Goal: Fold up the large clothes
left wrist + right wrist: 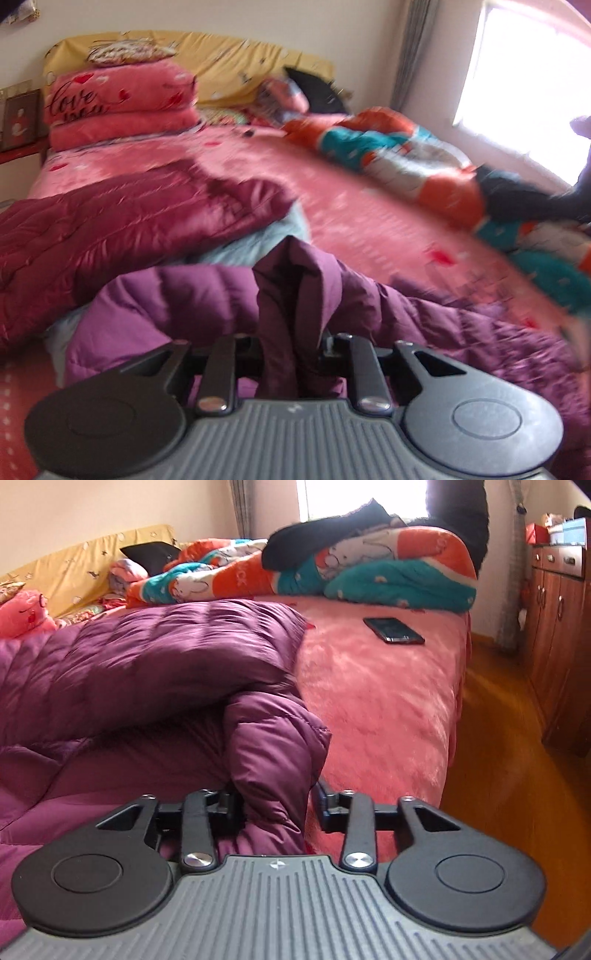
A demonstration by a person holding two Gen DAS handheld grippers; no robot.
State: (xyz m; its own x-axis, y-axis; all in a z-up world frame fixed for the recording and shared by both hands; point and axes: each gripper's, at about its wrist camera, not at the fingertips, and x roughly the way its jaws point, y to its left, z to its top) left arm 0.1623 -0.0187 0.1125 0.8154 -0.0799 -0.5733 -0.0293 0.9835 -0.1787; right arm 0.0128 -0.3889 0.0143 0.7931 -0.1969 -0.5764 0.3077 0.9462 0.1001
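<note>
A purple quilted down jacket lies on the pink bed cover. My left gripper is shut on a bunched fold of this jacket, and the fabric stands up between its fingers. In the right wrist view the same jacket is doubled over itself near the bed's edge. One puffy sleeve runs between the fingers of my right gripper. Its jaws stand apart: the left finger touches the sleeve, the right finger sits just off it.
A maroon quilted jacket lies over a light blue garment at the left. An orange and teal quilt lies along the far side. A phone rests on the bed. Wooden cabinet and floor are at right.
</note>
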